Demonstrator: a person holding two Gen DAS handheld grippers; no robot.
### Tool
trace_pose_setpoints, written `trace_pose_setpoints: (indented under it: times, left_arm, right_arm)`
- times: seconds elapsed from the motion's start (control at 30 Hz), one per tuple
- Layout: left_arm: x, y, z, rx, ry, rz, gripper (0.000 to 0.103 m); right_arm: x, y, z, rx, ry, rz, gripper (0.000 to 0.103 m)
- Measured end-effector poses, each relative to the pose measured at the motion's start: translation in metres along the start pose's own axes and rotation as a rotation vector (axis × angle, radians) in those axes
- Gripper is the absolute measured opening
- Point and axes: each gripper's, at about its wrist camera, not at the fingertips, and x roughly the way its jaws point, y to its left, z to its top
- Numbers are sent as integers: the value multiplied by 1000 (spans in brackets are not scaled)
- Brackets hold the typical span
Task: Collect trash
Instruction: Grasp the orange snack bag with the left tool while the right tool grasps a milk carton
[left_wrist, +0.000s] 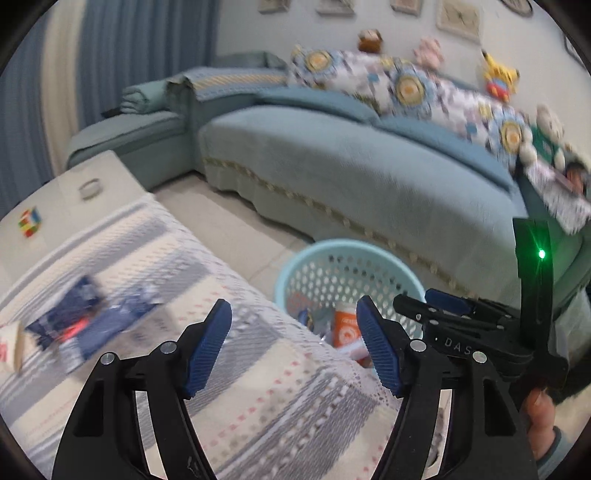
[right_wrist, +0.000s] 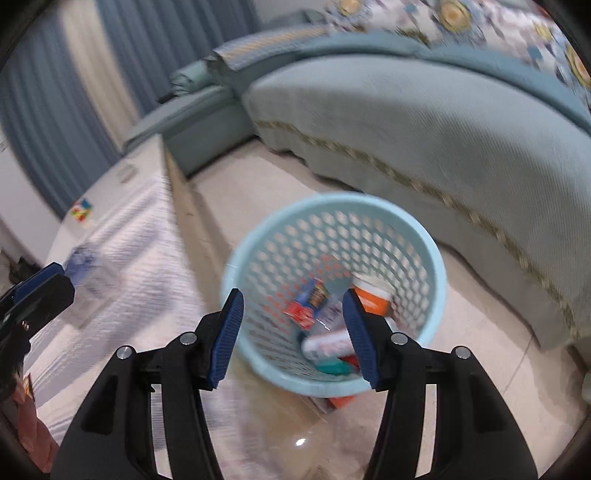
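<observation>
Blue wrapper (left_wrist: 70, 317) on the tablecloth blurred (print unreadable).

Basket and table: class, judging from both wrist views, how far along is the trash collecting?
Done: the blue basket on the floor already holds several wrappers and an orange cup. In hand: nothing; the left gripper and right gripper are both open and empty. Left: blurred dark blue wrappers lie on the striped tablecloth.

Pale blue perforated basket (right_wrist: 417, 236), teal sofa (left_wrist: 332, 155) with gold braid trim, striped lace tablecloth (left_wrist: 258, 387), multicoloured cube (left_wrist: 29, 222)
</observation>
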Motion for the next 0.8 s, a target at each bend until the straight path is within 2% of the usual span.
trace_pose_setpoints:
  times: [0.13, 0.27, 0.47, 0.67, 0.8]
  left_arm:
    - [-52, 35, -6, -95, -71, 43, 68]
    - [-103, 85, -26, -207, -114, 144, 68]
    - [-166, 176, -77, -373, -107, 362, 69]
    - [-220, 259, -132, -552, -95, 512, 69]
    - [-240, 304, -165, -646, -49, 597, 72]
  right_arm:
    - [-30, 50, 4, -92, -60, 68, 52]
    - [-45, 97, -2, -170, -81, 134, 52]
    - [-44, 151, -22, -262, -58, 185, 52]
    - [-32, 190, -38, -323, -23, 204, 52]
    - [-24, 209, -45, -361, -11, 209, 52]
